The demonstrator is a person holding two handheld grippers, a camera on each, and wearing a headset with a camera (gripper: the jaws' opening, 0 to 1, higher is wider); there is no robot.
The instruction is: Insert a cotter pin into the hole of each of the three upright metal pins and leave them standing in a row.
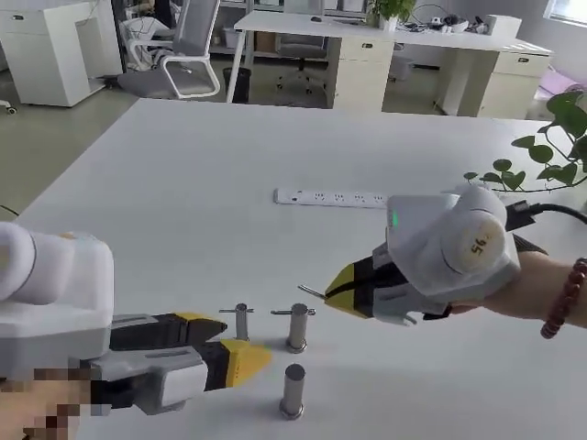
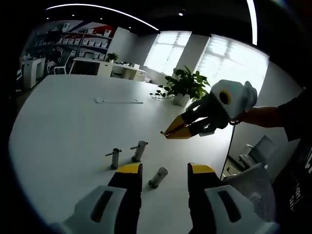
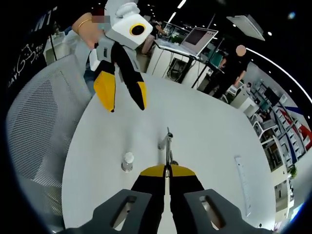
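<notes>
Three upright metal pins stand on the white table [image 1: 183,202]. The far-left pin [image 1: 242,321] and the middle pin [image 1: 297,328] each carry a cotter pin through the top. The nearer pin [image 1: 293,391] is bare; it also stands between the jaws in the left gripper view [image 2: 158,177]. My left gripper [image 1: 234,341] is open just left of the pins, nothing between its jaws [image 2: 165,170]. My right gripper [image 1: 337,290] hovers above and right of the pins, shut on a thin cotter pin [image 1: 310,292] that sticks out past its tips [image 3: 168,148].
A white power strip [image 1: 330,197] lies further back on the table. A potted plant [image 1: 550,156] stands at the right edge. Desks and office chairs [image 1: 188,55] fill the room behind. A person [image 3: 234,68] stands beyond a mesh chair [image 3: 39,122].
</notes>
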